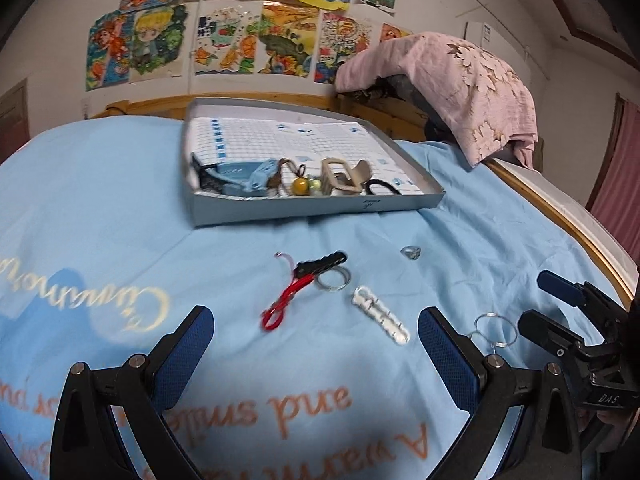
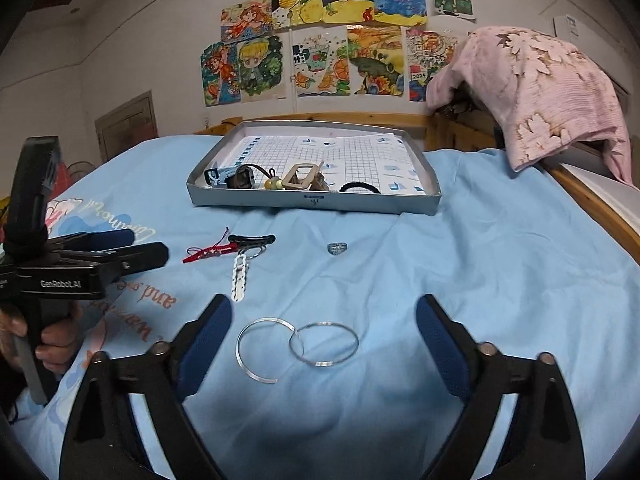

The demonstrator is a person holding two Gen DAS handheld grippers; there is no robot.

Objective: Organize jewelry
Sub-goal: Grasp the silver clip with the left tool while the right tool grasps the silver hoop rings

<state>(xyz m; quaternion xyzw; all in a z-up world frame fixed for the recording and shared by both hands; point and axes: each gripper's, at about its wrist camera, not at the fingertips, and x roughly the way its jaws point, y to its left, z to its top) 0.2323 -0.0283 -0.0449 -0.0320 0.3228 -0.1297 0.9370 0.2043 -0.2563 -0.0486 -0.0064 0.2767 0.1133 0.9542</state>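
Children's drawings paper the wall behind a bed spread with a pale blue sheet [image 2: 480, 280], and it is on this sheet that the jewelry lies. Nearest, the right tongs [image 2: 324, 316] stand wide apart with nothing between the pads; two thin silver bangles [image 2: 298, 346], one overlapping the other, lie on the sheet just ahead of them, so these look like the next pick. The left tongs [image 1: 316, 328] are likewise spread wide and empty, aimed at a white chain piece [image 1: 380, 314] just ahead. Beyond it lie a red cord [image 1: 286, 300], a black clip [image 1: 320, 263] resting against a metal ring [image 1: 335, 279], and, a little apart, a small silver ring [image 1: 411, 252].

Further back sits a shallow grey tray [image 2: 312, 200] lined with squared paper. Several pieces are already gathered along its near wall: a beige buckle-like piece [image 2: 300, 176], a black hair tie [image 2: 360, 188], a yellow bead charm [image 2: 272, 183], though blur makes the rest hard to name. The tray is probably the collecting place, which would explain why the loose pieces sit in front of it, within easy reach. A pink cloth [image 2: 540, 92] drapes over the bedframe at right.
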